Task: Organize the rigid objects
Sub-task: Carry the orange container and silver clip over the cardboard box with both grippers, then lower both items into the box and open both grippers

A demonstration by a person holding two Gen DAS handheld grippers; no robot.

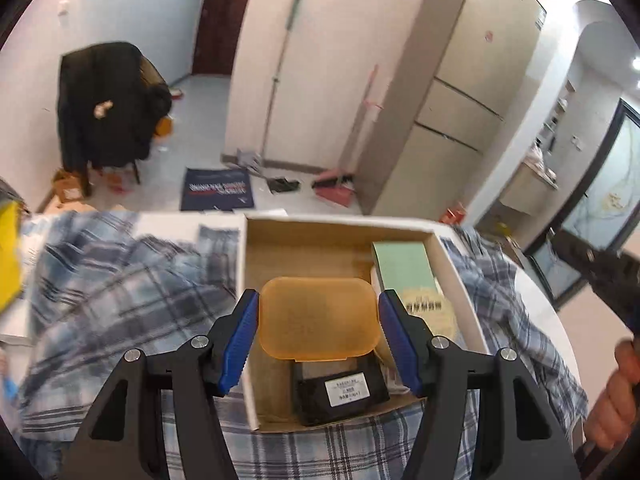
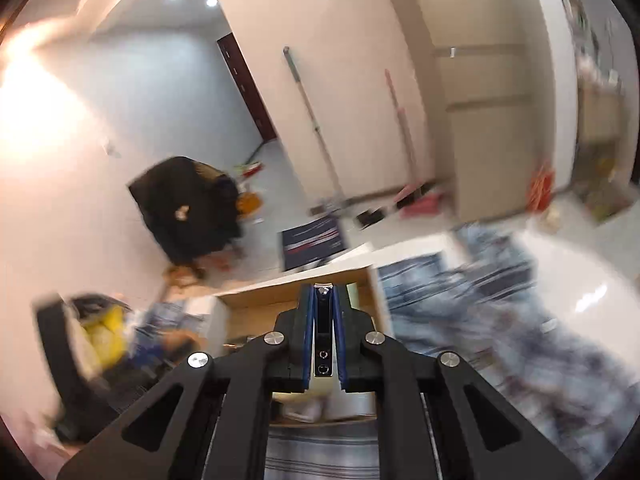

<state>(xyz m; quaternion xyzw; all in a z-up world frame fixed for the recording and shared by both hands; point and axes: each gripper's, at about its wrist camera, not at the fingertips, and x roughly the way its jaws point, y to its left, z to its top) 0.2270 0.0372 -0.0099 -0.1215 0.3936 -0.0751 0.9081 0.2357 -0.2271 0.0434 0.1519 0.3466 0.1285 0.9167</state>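
Amber rounded plastic lid [image 1: 318, 316], cardboard box [image 1: 460, 280], plaid cloth [image 1: 120, 280]

Left gripper [image 1: 318, 318] fingers clamped partway apart, right gripper [image 2: 324, 312] fingers pinched nearly together

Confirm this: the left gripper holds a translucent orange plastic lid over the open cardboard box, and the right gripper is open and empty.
Wrong on the right gripper: the right wrist view shows it shut on a thin black-and-white device. The left gripper does hold the translucent orange plastic lid over the open cardboard box.

Amber lid [image 1: 318, 316] – blue-white plaid cloth [image 1: 120, 280] – black case [image 1: 340, 396].
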